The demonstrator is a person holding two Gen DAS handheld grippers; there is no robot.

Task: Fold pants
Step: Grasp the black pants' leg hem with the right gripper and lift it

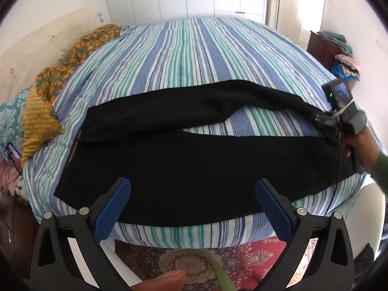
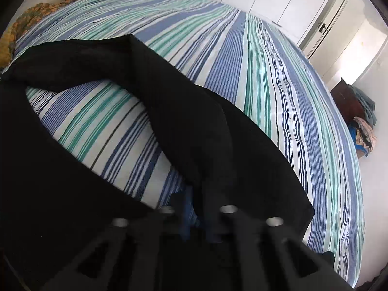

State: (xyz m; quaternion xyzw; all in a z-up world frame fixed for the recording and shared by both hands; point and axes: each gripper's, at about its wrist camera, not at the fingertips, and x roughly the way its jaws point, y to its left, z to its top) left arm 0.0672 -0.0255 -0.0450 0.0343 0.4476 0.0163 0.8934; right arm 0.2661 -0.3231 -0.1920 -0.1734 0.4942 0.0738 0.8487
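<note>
One pair of black pants (image 1: 194,167) lies across the near edge of a bed with a striped sheet (image 1: 184,55), waistband toward the left, its two legs running right with a wedge of sheet showing between them. The left gripper (image 1: 192,194) hangs above the near leg, its two blue-padded fingers (image 1: 114,213) spread wide apart and holding nothing. The right gripper (image 1: 327,121) sits at the far leg's cuff end; in its own blurred view the right gripper's fingers (image 2: 186,220) look closed on a bunch of black cloth, though the pads are mostly hidden. One orange-patterned blanket (image 1: 80,48) and one mustard cushion (image 1: 36,123) lie along the bed's left side.
</note>
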